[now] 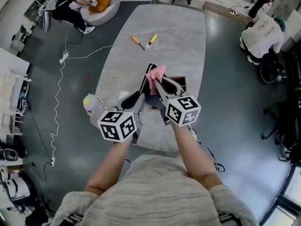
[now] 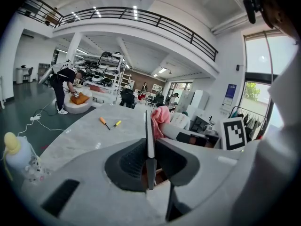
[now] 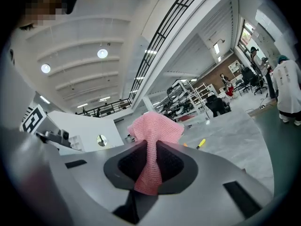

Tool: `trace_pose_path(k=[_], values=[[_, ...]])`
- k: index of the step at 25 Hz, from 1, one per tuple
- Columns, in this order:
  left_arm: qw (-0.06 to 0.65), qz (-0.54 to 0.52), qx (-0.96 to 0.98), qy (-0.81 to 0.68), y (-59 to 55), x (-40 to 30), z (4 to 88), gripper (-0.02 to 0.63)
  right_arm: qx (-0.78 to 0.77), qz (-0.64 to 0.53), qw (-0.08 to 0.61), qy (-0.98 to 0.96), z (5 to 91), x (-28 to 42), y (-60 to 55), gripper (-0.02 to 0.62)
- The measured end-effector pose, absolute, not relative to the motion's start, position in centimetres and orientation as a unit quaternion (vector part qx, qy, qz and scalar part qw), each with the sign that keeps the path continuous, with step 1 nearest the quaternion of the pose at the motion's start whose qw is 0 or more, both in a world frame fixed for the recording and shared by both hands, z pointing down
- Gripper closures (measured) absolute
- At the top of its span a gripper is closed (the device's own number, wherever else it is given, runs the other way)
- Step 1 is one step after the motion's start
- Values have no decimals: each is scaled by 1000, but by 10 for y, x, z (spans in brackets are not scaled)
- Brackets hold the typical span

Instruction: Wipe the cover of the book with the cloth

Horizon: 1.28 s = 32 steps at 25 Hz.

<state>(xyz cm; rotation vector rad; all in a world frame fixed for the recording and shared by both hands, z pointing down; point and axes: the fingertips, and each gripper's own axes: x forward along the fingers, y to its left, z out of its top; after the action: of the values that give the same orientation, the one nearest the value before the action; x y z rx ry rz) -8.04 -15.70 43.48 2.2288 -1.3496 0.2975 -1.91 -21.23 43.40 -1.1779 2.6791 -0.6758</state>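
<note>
My left gripper (image 1: 143,84) is shut on a thin dark book (image 1: 149,72) and holds it on edge above the near end of the grey marble table (image 1: 174,36). In the left gripper view the book (image 2: 149,134) shows edge-on between the jaws of the left gripper (image 2: 149,150). My right gripper (image 1: 157,83) is shut on a pink cloth (image 1: 157,73), which lies against the book's right side. The cloth (image 3: 153,142) bunches up out of the right gripper (image 3: 151,150). The cloth (image 2: 160,118) also shows just right of the book's edge.
An orange screwdriver (image 1: 137,41) and a yellow one (image 1: 151,40) lie mid-table. A bottle with a yellow cap (image 1: 91,102) stands at the table's near left edge. A brown box (image 1: 181,83) sits under the grippers. People sit at the far left (image 1: 70,6) and right (image 1: 263,32).
</note>
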Motion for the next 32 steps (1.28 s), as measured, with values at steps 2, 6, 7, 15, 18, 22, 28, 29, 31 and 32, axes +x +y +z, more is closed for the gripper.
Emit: trace_pose_path(k=[2, 6, 7, 15, 18, 22, 28, 29, 31, 32], values=[[257, 111, 822, -497, -158, -80, 434, 531, -402, -232, 57, 884, 446, -14, -217, 545], [262, 106, 821, -496, -158, -81, 436, 531, -428, -255, 20, 867, 484, 0, -222, 545], [264, 105, 821, -495, -157, -82, 437, 532, -435, -263, 9, 861, 497, 4, -223, 545], [271, 100, 817, -499, -155, -87, 440, 532, -479, -325, -43, 814, 576, 30, -221, 545], [270, 99, 817, -500, -155, -89, 439, 532, -482, -330, -50, 810, 579, 29, -222, 546], [275, 95, 812, -506, -156, -92, 442, 532, -485, -309, -66, 816, 562, 34, -218, 546], [270, 90, 808, -515, -159, -95, 442, 532, -432, -249, 18, 867, 463, 8, -189, 546], [270, 90, 808, -516, -160, -95, 442, 531, -423, -259, 40, 868, 451, 1, -184, 545], [269, 90, 808, -517, -160, -96, 443, 532, -408, -284, 72, 865, 437, -11, -178, 545], [269, 90, 808, -517, -161, -96, 443, 531, -404, -295, 81, 862, 434, -15, -176, 546]])
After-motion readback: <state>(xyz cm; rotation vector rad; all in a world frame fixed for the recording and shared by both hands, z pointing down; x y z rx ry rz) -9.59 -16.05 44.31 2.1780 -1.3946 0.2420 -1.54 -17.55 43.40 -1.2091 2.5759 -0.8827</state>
